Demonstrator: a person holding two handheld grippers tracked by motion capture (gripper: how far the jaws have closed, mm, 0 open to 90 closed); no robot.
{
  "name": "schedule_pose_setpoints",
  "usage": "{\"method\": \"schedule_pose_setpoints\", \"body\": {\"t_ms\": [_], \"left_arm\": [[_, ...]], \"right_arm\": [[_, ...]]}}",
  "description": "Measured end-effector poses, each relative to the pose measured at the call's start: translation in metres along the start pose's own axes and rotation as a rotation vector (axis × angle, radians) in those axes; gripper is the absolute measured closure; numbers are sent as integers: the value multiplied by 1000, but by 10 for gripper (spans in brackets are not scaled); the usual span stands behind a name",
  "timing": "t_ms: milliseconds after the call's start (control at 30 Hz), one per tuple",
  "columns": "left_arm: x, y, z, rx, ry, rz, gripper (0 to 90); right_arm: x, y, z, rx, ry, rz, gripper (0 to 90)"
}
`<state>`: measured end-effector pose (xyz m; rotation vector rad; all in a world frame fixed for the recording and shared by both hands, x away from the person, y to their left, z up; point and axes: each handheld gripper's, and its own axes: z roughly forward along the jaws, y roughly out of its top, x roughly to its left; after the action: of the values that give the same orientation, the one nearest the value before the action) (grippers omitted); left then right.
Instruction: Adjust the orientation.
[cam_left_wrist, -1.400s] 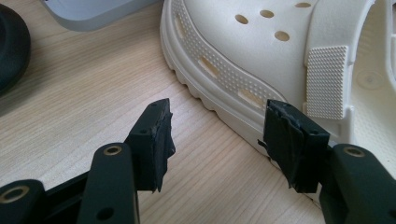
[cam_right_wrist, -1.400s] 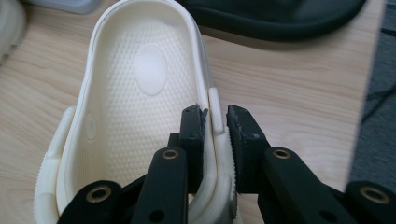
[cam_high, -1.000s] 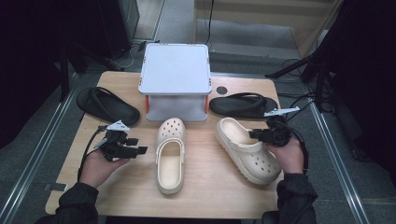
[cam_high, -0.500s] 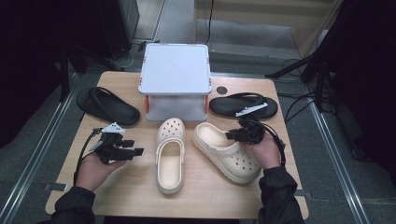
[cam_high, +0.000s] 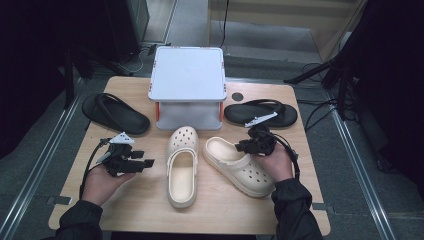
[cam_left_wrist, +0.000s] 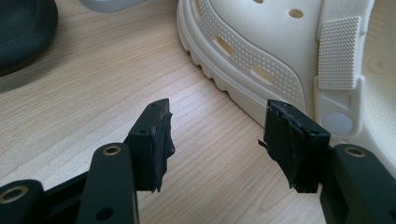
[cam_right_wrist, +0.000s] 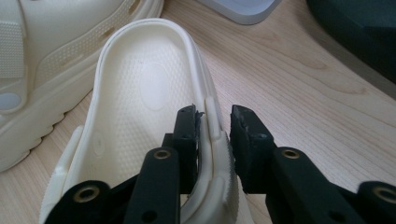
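**Right clog drawn in beside its mate, grip coming off the rim**

The right gripper (cam_high: 248, 145) sits at the far end of the right-hand cream clog (cam_high: 239, 165), its jaws straddling the side wall and strap at the heel opening; they have just been opening, and in the right gripper view a gap shows on one side while the other pad (cam_right_wrist: 187, 135) lies against the inner wall, so I'd call it a release rather than a hold. That clog lies angled, just right of the other cream clog (cam_high: 180, 165), near the middle of the wooden table (cam_high: 150, 210), probably to pair them. The left gripper (cam_high: 145, 162) waits left of the pair, jaws apart and empty. Black sandals (cam_high: 115, 113) flank the white stand (cam_high: 187, 75) at the far side.
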<state>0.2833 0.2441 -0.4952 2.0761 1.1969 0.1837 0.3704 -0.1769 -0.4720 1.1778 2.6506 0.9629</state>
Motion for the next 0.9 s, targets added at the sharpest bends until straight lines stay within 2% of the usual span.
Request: {"method": "schedule_pose_setpoints", "body": {"t_ms": [67, 100, 267, 333, 367, 467, 567, 667, 800, 900], "left_arm": [[0, 0, 0, -6, -1, -2, 417], [1, 0, -1, -6, 0, -2, 417], [2, 0, -1, -11, 2, -10, 416], [2, 0, -2, -14, 2, -8, 416], [2, 0, -2, -16, 3, -7, 416], [3, 0, -3, -15, 3, -10, 417], [3, 1, -3, -19, -3, -11, 417], [3, 3, -3, -17, -4, -4, 417], [4, 5, 1, -15, -7, -5, 417], [4, 7, 3, -11, -12, -1, 418]], "right_arm": [[-1, 0, -1, -12, -9, 13, 613], [-1, 0, -1, -12, -9, 13, 613], [0, 2, -17, -94, -22, 41, 600], [2, 1, -26, -127, -5, 51, 679], [6, -1, -32, -146, 8, 49, 751], [12, -6, -38, -171, 8, 51, 771], [21, -18, -44, -187, 11, 60, 834], [25, -25, -46, -194, 4, 59, 846], [34, -41, -57, -254, -3, 85, 876], [40, -49, -62, -261, -14, 82, 886]]}}
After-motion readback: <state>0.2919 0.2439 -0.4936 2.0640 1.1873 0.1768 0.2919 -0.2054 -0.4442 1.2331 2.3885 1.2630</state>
